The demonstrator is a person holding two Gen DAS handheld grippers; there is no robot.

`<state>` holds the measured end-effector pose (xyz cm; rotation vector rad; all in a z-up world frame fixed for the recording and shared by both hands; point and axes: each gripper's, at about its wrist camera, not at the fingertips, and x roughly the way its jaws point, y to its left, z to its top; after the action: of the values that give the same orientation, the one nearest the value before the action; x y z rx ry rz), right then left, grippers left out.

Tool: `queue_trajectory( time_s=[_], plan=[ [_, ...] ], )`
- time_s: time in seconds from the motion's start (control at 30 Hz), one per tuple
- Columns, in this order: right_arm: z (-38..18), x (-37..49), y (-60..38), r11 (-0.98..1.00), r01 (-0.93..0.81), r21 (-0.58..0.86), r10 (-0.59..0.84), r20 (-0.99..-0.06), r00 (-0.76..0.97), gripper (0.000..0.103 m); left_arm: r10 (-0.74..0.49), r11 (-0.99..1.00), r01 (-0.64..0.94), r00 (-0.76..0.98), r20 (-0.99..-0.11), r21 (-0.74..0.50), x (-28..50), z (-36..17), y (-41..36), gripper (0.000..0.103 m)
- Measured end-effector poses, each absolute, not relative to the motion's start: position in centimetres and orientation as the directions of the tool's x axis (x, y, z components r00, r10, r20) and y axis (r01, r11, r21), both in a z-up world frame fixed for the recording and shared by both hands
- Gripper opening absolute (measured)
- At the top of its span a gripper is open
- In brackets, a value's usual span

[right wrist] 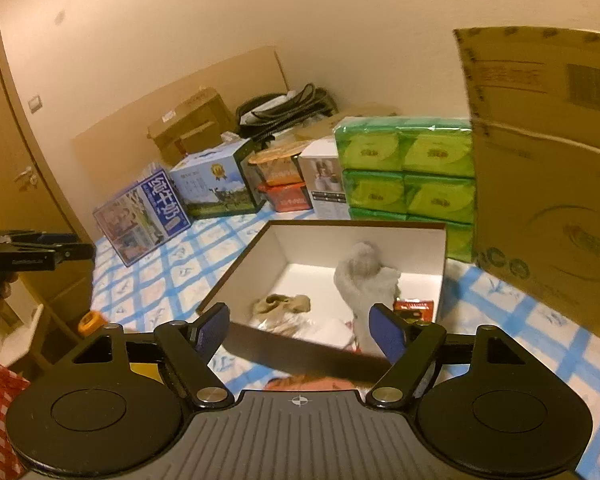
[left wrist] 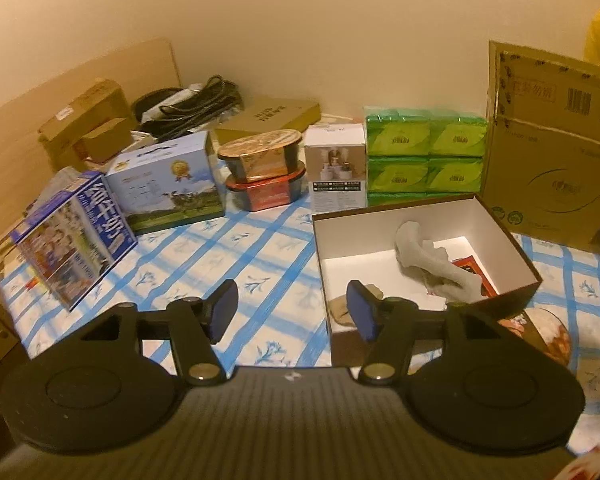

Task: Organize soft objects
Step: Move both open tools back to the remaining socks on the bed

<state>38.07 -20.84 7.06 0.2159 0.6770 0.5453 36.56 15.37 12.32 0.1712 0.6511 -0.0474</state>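
Lying inside the open box [right wrist: 442,248], a grey cloth [right wrist: 364,276] slumped against the far right area, with a smaller tan cloth [right wrist: 282,304] on the box floor to its left and a red packet [right wrist: 414,307] at the right wall. The box sat on a blue-checked tablecloth [left wrist: 220,248]. Left gripper [left wrist: 293,311] hovered just outside the box's near-left corner, jaws wide apart, holding nothing. Right gripper [right wrist: 300,330] hung at the near rim, jaws likewise wide and empty. Behind stood green tissue packs [left wrist: 424,152], milk cartons [left wrist: 76,236] and a big cardboard box [left wrist: 548,160].
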Motion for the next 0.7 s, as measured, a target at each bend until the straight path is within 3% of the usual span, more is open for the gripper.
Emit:
queue_trajectory(
  time_s=[0.33, 0.7],
  plan=[
    [7.7, 29.7, -23.6, 0.861, -0.399, 0.315, 0.508, -0.500, 0.701, 0.077, 0.068, 0.989, 0.027, 0.802, -0.594, 0.148, 27.1, 11.9, 14.2, 0.063],
    [4.8, 23.0, -26.7, 0.866, -0.307, 0.394, 0.484, -0.508, 0.713, 0.077, 0.050, 0.995, 0.008, 0.806, -0.590, 0.095, 19.0, 8.7, 10.9, 0.063]
  ],
)
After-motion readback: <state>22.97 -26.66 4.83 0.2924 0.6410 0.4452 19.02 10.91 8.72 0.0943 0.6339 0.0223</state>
